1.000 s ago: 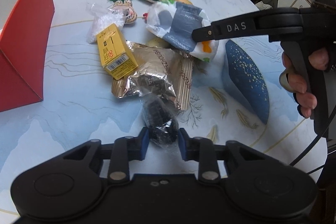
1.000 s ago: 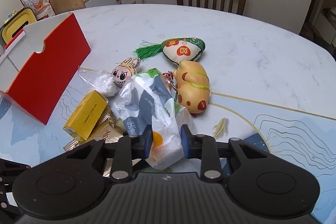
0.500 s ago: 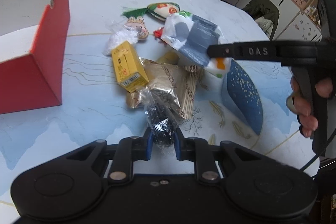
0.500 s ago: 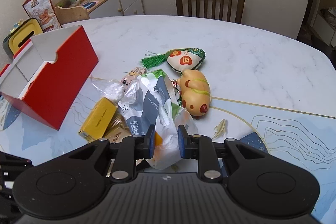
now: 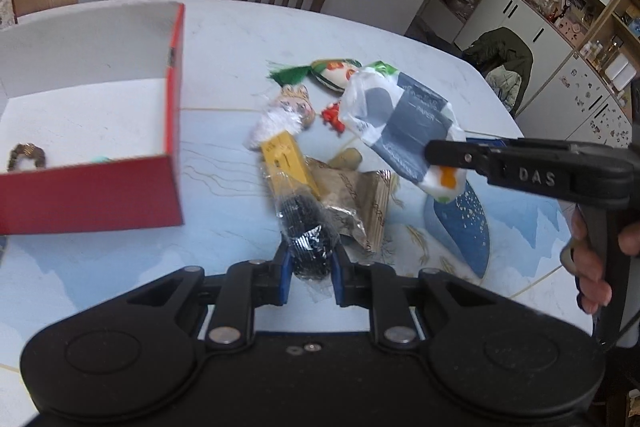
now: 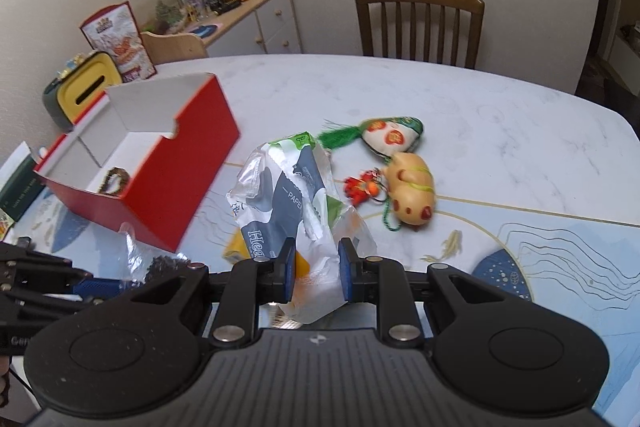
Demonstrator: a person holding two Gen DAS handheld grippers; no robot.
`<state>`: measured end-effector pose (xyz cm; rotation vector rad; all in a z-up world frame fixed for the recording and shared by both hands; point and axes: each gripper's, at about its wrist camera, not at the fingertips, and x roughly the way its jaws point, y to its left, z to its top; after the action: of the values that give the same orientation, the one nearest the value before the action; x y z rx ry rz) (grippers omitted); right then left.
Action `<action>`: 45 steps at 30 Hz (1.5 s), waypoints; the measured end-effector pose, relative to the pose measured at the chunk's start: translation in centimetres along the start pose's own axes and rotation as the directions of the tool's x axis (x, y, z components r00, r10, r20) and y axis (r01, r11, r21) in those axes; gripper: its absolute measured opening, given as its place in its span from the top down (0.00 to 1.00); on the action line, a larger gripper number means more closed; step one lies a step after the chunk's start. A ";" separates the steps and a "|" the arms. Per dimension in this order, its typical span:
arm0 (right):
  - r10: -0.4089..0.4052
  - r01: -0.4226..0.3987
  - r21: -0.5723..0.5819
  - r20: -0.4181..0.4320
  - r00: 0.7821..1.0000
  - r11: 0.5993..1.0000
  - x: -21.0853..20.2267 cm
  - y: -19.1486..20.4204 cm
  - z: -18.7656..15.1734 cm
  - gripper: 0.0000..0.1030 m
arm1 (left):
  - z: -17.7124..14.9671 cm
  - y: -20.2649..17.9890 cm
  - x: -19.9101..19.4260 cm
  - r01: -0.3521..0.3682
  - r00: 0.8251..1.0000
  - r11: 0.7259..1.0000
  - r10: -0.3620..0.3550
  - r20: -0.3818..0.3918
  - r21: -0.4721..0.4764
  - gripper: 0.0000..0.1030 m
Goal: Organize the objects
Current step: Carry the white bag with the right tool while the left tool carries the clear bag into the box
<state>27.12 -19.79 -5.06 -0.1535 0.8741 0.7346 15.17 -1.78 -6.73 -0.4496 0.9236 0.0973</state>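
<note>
right gripper [image 6: 316,267] clamps tissue pack [image 6: 292,203].

A clear bag of black pieces [image 5: 306,239] is held upright above the table. A crinkled white, grey and green tissue pack [image 6: 298,203] is lifted too. An open red box [image 6: 160,163] with a white inside lies to the left, a beaded bracelet [image 6: 114,178] inside. A yellow carton [image 5: 285,161] is seen among gold wrappers [image 5: 360,203].

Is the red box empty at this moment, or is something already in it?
Not empty. The red box is open at the top, and a small brownish beaded item lies on its white floor; the left wrist view also shows a teal bit beside it.
</note>
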 end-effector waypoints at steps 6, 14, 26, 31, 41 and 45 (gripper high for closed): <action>0.012 -0.012 0.008 0.016 1.000 1.000 -1.2 3.2 0.7 0.80 | 1.0 2.3 -2.2 -0.004 1.000 1.000 0.004 0.020 0.021 0.83; 0.028 -0.029 0.010 0.036 0.999 1.000 -1.5 8.6 2.2 0.80 | 2.6 6.5 -4.8 0.000 0.999 0.999 -0.002 0.041 0.037 0.83; 0.027 -0.026 -0.020 0.049 0.998 0.999 0.7 16.5 4.9 0.79 | 5.5 14.3 -8.4 -0.060 0.994 0.997 0.054 0.098 0.058 0.82; 0.020 -0.019 -0.027 0.047 0.999 0.999 2.3 19.2 6.2 0.79 | 7.1 17.5 -9.0 -0.085 0.991 0.995 0.079 0.108 0.053 0.83; -0.027 0.028 -0.053 0.013 1.000 0.998 6.2 22.9 8.1 0.79 | 9.8 22.0 -6.9 -0.131 0.989 0.990 0.127 0.076 0.054 0.82; -0.050 0.049 -0.058 -0.009 0.999 0.997 8.0 23.7 8.5 0.79 | 10.3 22.7 -5.1 -0.155 0.987 0.986 0.152 0.043 0.064 0.82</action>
<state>20.67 5.59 -1.59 -0.2295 0.8565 0.7137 13.65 23.60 -4.93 -0.3130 0.9208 0.2141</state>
